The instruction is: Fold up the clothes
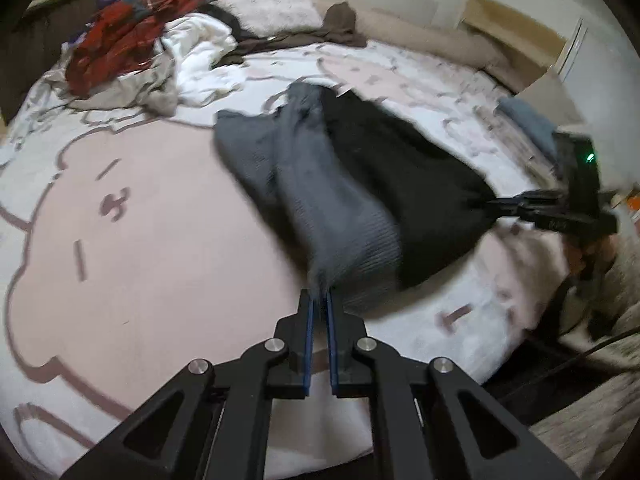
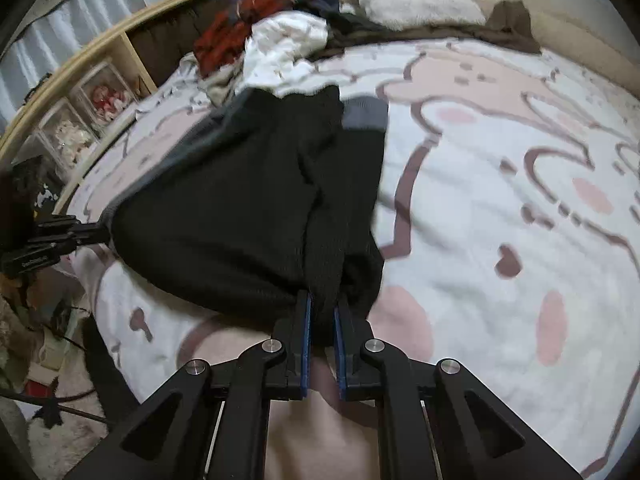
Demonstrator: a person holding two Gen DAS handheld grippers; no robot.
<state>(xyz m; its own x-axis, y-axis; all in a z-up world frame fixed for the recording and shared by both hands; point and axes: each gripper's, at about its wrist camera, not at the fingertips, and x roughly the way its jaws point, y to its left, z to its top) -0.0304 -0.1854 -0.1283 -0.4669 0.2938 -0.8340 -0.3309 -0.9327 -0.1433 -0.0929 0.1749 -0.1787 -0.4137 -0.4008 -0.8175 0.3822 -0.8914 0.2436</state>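
Bedroom setting: the work surface is a bed (image 1: 132, 248) covered with a white and pink blanket printed with cartoon figures outlined in brown. At its far end I note a heap of unfolded clothes (image 1: 132, 48), with a red plaid piece (image 2: 224, 36) on top and a white garment (image 2: 288, 40) beside it. A fluffy white pillow (image 1: 268, 0) sits behind the heap, and a brown garment (image 1: 336, 24) lies just beside the pillow. From the right wrist view, a wooden shelf unit (image 2: 108, 76) with clear boxes runs along the bed's left side, with pale curtains (image 2: 80, 28) beyond it. Cables trail on the floor (image 2: 68, 420) near the bed's corner.

My left claw (image 1: 320, 300) is clenched on a grey edge of the dark knit sweater (image 1: 360, 184). My right claw (image 2: 322, 304) is clenched on a black fold of the same sweater. The sweater hangs stretched between both claws, above the near part of the bed; both views are blurred, so I cannot tell whether its far end touches the blanket.
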